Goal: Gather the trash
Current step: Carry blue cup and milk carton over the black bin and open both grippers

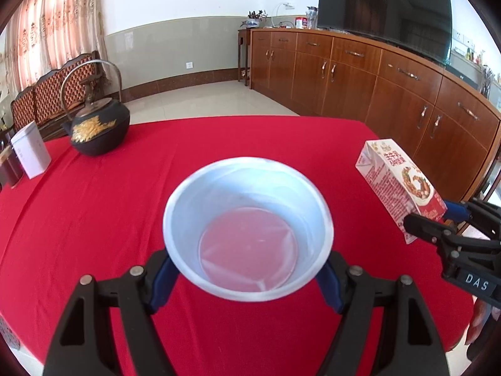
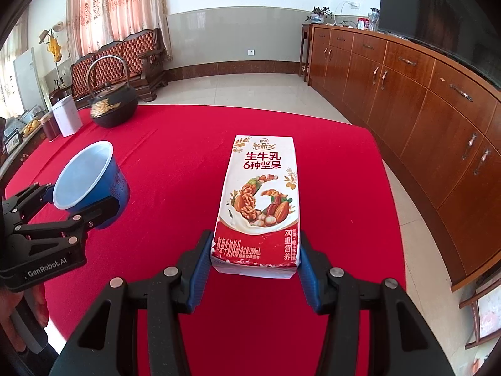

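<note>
At centre frame the left gripper point(image 1: 247, 277) clamps a white-lined cup point(image 1: 247, 238); at right, the right gripper point(image 1: 438, 219) pinches a milk carton point(image 1: 397, 181) above the red tablecloth point(image 1: 94, 219).

Cup point(image 1: 247, 235) at left, carton point(image 2: 258, 203) at right, both above worktop point(image 2: 175, 144); teapot point(image 2: 112, 105) and tin point(image 2: 66, 119) behind at far left.

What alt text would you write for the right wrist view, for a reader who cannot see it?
The right gripper clamps a red-and-white milk carton above a red tablecloth. At left, the left gripper holds an empty blue cup; a black teapot sits behind.
</note>
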The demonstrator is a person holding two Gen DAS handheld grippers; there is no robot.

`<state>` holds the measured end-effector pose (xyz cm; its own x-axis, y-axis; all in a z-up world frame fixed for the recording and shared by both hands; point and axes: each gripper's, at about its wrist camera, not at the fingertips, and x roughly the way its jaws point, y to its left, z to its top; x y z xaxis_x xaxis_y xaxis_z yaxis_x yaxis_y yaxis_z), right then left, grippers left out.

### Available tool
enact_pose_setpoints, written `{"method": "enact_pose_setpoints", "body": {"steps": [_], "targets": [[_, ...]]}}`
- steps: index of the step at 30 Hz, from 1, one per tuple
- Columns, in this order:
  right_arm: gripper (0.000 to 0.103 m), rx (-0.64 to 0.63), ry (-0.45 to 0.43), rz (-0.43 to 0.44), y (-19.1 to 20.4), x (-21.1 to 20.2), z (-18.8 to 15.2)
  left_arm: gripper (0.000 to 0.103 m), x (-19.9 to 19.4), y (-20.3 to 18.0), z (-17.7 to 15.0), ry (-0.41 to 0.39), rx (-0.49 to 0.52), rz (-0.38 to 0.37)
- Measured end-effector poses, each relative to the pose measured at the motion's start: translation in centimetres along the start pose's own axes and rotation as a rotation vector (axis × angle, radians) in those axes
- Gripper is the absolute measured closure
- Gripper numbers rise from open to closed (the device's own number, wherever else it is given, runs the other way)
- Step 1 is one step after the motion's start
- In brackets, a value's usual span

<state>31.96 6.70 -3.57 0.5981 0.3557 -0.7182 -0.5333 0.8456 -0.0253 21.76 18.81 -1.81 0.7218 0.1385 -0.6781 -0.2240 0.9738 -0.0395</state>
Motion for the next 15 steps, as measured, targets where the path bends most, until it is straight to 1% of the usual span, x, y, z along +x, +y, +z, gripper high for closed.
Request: {"method": "enact_pose_setpoints", "body": {"steps": [3, 9, 15], "targets": [[0.05, 0.008, -0.013, -0.003, 0.2, -1.7, -1.2, 0.026, -1.4, -0.3, -0.8, -0.012, 0.001, -0.006], [0.05, 0.043, -0.048, -0.018, 0.1, -5.9, -4.1, 0.026, -4.4, -0.8, -2.2, -0.032, -0.012, -0.043], [0.05, 0.063, -0.077, -0.046, -0.1, -10.0, -7.0, 0.026, -6.4, -2.7, -3.4, -0.062, 0.014, -0.084]]}}
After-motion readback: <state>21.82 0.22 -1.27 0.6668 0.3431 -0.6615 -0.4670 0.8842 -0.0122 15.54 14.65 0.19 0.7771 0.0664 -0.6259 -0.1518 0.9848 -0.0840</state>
